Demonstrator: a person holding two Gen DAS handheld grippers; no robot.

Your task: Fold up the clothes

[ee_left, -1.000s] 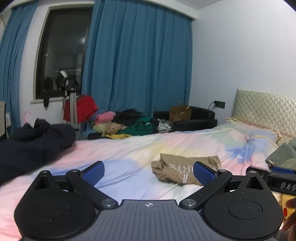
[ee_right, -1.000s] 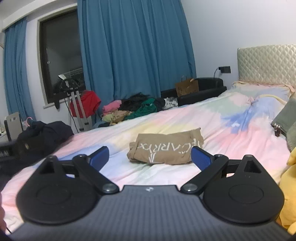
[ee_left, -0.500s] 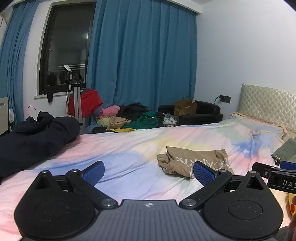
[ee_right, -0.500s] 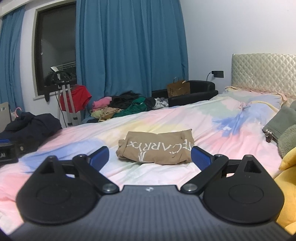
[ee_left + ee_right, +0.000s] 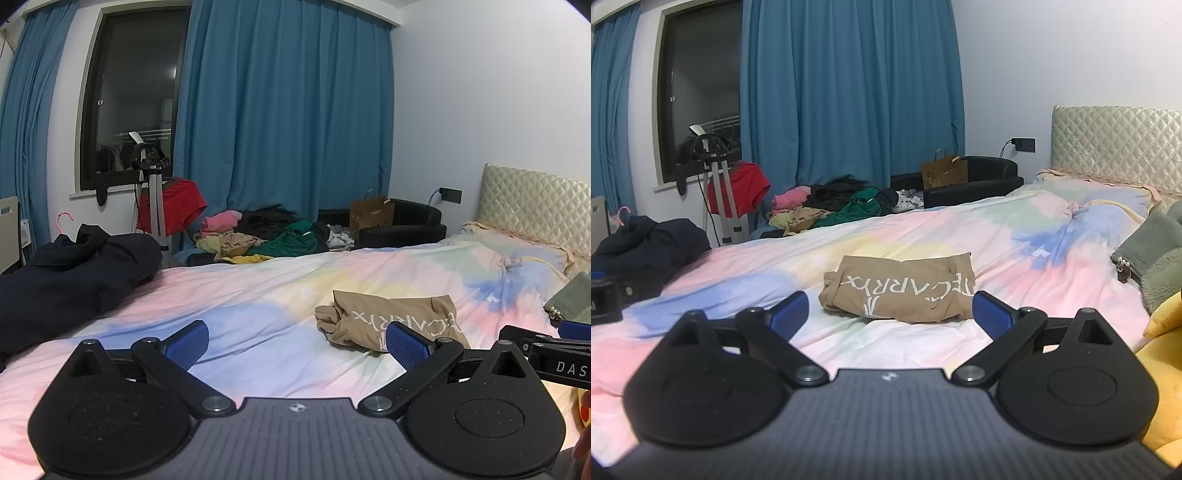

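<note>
Left view: the left tongs [image 5: 295, 341] are wide open and hold nothing. The tan shirt [image 5: 388, 319] lies on the bed [image 5: 240, 291], ahead to the right.

Right view: the right tongs [image 5: 890, 312] are open too, with the shirt [image 5: 899, 288] just ahead between the pads. It looks folded into a neat, soft block with white letters, so this fold looks done. Next comes another piece.

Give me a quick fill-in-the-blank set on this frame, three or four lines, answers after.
1. The folded tan garment lies on the pastel bedspread, held by ____ gripper.
2. Both the left gripper and the right gripper have their jaws ____.
3. The curtains behind the clothes pile are ____ in colour.
4. The lettering on the tan garment is ____ in colour.

Answers: neither; open; blue; white
</note>
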